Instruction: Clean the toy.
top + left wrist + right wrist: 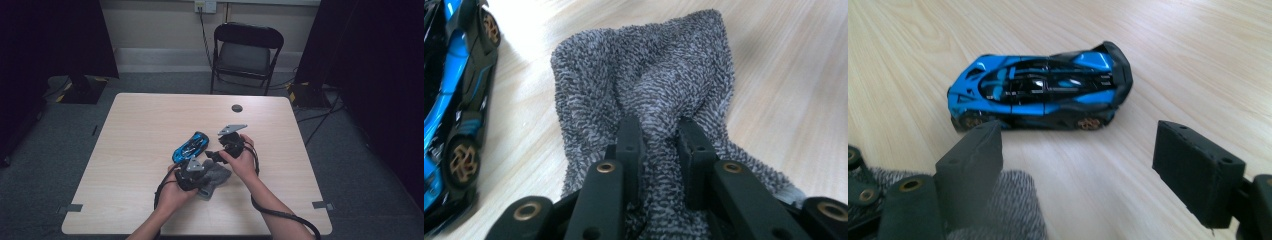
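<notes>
While the left hand-held gripper point(659, 142) lies low over the tabletop point(140, 130), its two black jaws are pressed together on a fold of the grey cloth point(649, 80), and the fabric bunches up between them. In the left gripper view the cloth fills the middle of the frame and spreads away from the jaws toward the upper middle, flat on the pale wood. At the left edge of this same frame lies the blue car point(454, 100), just beside the cloth but not touching it as far as I can see.

In the high view the left hand-held gripper point(192, 172) is a little below the centre of the frame, with the cloth point(216, 176) under it and to its right. The car point(190, 146) stands just above it, pointing to the upper right. The right hand-held gripper point(215, 154) is at the right of the car, held in the right hand point(244, 159), and close to the left one.

In the right gripper view the right hand-held gripper point(1075, 160) has its jaws spread wide, and nothing is between them except bare wood. The car point(1040, 90) lies beyond them in the upper middle of the frame, on its wheels, with its side toward the camera. A corner of the cloth point(1008, 210) shows at the lower left, behind the left jaw.

A black chair point(246, 52) stands beyond the far edge of the tabletop, at the top of the high view.
</notes>
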`<action>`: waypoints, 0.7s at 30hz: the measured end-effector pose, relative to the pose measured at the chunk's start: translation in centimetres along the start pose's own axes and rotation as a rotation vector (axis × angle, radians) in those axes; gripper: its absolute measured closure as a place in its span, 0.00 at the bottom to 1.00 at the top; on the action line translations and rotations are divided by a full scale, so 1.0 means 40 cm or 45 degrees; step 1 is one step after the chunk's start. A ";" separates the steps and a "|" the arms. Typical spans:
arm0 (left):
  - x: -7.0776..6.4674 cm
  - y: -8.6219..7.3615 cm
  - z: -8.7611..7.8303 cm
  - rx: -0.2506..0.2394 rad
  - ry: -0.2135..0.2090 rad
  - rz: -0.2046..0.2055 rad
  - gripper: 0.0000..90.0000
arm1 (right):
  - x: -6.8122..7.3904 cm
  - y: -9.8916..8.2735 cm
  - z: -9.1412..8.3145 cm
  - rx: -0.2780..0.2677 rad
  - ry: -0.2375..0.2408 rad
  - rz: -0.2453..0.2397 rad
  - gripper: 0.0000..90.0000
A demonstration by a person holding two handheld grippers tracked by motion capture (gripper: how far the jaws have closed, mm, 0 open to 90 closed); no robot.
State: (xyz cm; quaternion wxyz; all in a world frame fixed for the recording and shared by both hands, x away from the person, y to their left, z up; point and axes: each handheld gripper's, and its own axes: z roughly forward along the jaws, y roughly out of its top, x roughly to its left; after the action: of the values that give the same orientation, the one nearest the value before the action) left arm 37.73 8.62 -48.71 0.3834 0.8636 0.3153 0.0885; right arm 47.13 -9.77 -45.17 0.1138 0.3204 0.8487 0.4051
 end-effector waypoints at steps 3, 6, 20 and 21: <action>0.014 -0.002 -0.022 0.005 -0.023 -0.058 0.84 | 0.003 0.011 0.012 -0.001 0.007 -0.017 0.21; 0.039 -0.013 -0.053 -0.006 -0.017 -0.118 0.84 | 0.009 0.031 0.038 -0.003 0.044 -0.052 0.22; 0.077 -0.053 -0.119 -0.016 0.003 -0.183 0.84 | 0.045 0.081 0.137 0.003 0.098 -0.093 0.19; 0.077 -0.053 -0.119 -0.016 0.003 -0.183 0.84 | 0.046 0.085 0.142 -0.004 0.106 -0.097 0.18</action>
State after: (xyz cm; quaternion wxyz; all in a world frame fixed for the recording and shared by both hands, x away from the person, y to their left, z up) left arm 37.27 14.44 -47.22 0.3938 0.8362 0.3764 0.0637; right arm 49.80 -3.53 -46.13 0.0943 0.2707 0.8635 0.4149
